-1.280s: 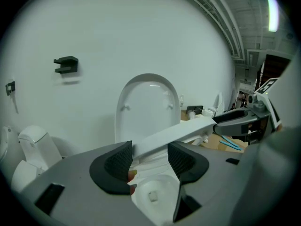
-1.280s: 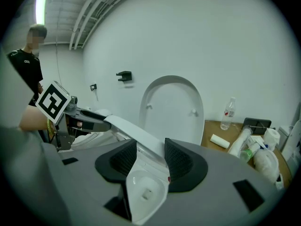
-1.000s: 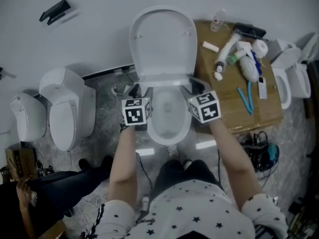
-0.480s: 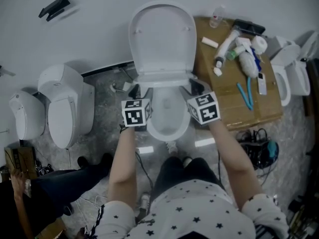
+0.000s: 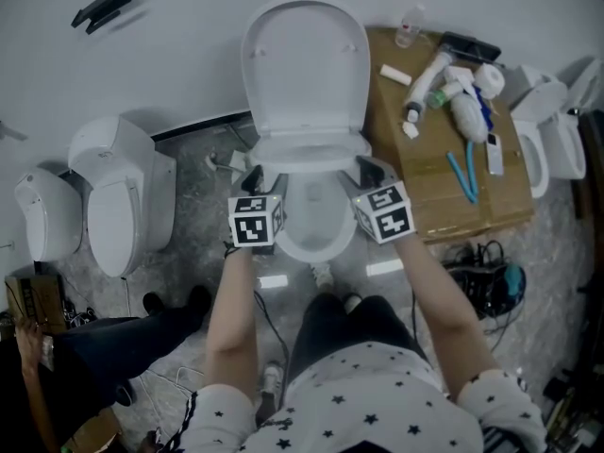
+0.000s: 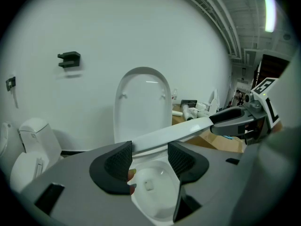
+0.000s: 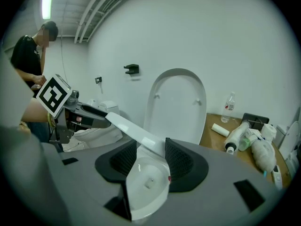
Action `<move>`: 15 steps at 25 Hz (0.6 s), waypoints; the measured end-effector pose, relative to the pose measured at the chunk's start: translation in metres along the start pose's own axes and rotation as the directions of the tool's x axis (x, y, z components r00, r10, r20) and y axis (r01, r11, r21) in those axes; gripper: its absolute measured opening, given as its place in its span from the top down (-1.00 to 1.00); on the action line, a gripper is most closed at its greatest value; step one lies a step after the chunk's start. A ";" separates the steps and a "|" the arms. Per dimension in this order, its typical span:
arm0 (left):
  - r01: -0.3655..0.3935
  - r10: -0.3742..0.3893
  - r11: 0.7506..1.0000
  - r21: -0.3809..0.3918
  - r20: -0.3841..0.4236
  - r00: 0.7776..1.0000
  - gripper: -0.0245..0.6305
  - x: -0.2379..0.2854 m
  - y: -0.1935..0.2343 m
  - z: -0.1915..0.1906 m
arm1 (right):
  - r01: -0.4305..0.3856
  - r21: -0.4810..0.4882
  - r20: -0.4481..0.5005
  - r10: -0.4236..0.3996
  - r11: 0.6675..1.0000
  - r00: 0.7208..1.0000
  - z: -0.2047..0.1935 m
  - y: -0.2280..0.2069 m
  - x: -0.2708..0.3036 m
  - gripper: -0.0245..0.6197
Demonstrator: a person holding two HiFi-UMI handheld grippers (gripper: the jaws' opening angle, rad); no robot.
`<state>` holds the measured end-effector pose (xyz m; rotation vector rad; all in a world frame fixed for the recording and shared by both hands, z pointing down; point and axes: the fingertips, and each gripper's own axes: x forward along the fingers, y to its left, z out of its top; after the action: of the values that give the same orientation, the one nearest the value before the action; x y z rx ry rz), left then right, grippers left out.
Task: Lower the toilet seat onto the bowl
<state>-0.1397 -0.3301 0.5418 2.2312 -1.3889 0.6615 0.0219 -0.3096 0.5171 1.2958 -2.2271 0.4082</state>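
The toilet seat (image 5: 310, 149) is a white, glossy oval ring. It is part-way down, held between the upright lid (image 5: 304, 64) and the bowl (image 5: 311, 225). In the head view it shows as a foreshortened pale band across the foot of the lid, with the bowl's opening in sight just below it. Its front is clear of the bowl's rim.

The left claw (image 6: 149, 158) is clenched on the seat's left side. In the left gripper view the seat's edge runs as a smooth white strip from between the 2 dark ribbed pads (image 6: 117, 160), up and to the right, to the other claw. The right claw (image 7: 150, 157) is clenched on the seat's right side. In the right gripper view the same strip slants up and to the left from between its pads to the left claw's fingers, and a bright reflection lies along it. Both views show the white basin of the bowl under the seat.

The lid is white and rounded, leans against the pale wall, and has 2 small bumpers near its top. To the right of the toilet stands a brown table (image 5: 434, 201) with a clear bottle (image 5: 411, 28) and several white tubes and tools. To the left, 2 more white toilets (image 5: 123, 201) stand on the grey floor. A small black bracket (image 5: 102, 9) is fixed on the wall.
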 end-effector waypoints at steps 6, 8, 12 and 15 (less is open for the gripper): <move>0.000 0.000 1.000 0.005 -0.011 1.000 0.20 -0.005 -0.003 -0.014 | -0.010 -0.020 -0.009 0.010 1.000 1.000 -0.014 0.008 -0.004 0.35; 0.000 0.000 1.000 0.007 -0.015 1.000 0.20 -0.007 -0.004 -0.020 | -0.018 -0.017 -0.014 0.018 1.000 1.000 -0.017 0.012 -0.006 0.35; -0.001 0.001 1.000 0.006 -0.022 1.000 0.20 -0.009 -0.007 -0.030 | -0.027 -0.017 -0.016 0.027 0.999 1.000 -0.026 0.018 -0.009 0.35; 0.000 0.000 1.000 0.007 -0.031 1.000 0.20 -0.011 -0.008 -0.037 | -0.036 -0.026 -0.017 0.036 0.999 0.999 -0.031 0.022 -0.011 0.35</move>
<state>-0.1428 -0.2974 0.5633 2.2166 -1.3733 0.6993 0.0166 -0.2756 0.5365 1.2364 -2.2378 0.4000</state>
